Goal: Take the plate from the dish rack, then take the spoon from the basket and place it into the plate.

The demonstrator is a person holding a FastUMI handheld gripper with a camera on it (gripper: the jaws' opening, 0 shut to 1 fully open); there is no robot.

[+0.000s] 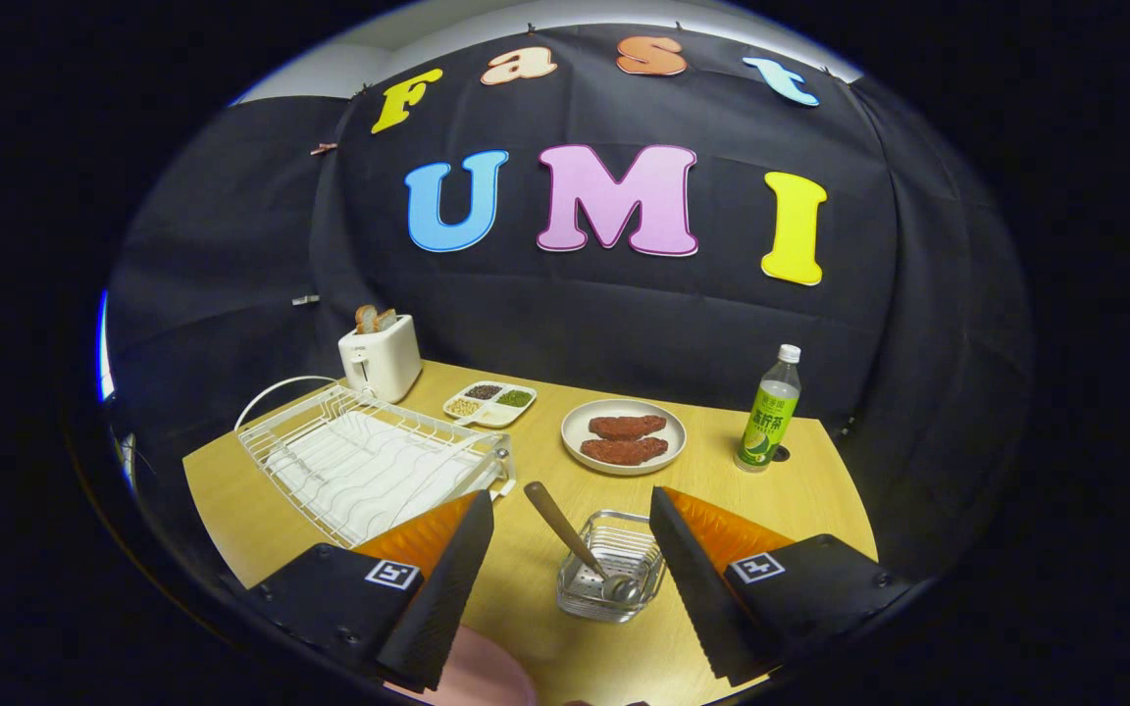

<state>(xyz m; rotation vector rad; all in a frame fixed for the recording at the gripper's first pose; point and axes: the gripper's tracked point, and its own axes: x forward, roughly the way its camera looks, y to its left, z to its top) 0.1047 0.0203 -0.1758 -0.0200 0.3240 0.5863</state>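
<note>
While tool (573, 579) gapes empty: wooden table (800, 490), black-draped booth.

A white toaster (381, 359) stands at the far left corner of the wooden surface (820, 500), with slices of bread (375, 318) poking up from its slots. To its right lies a small white divided tray (489, 403) holding portions of dark, green and pale seasonings. Further right sits a round dish (623, 436) carrying two reddish-brown meat patties (627, 438). Well apart, near the right edge, a green-labelled bottle (769, 412) with a white cap stands upright.
</note>
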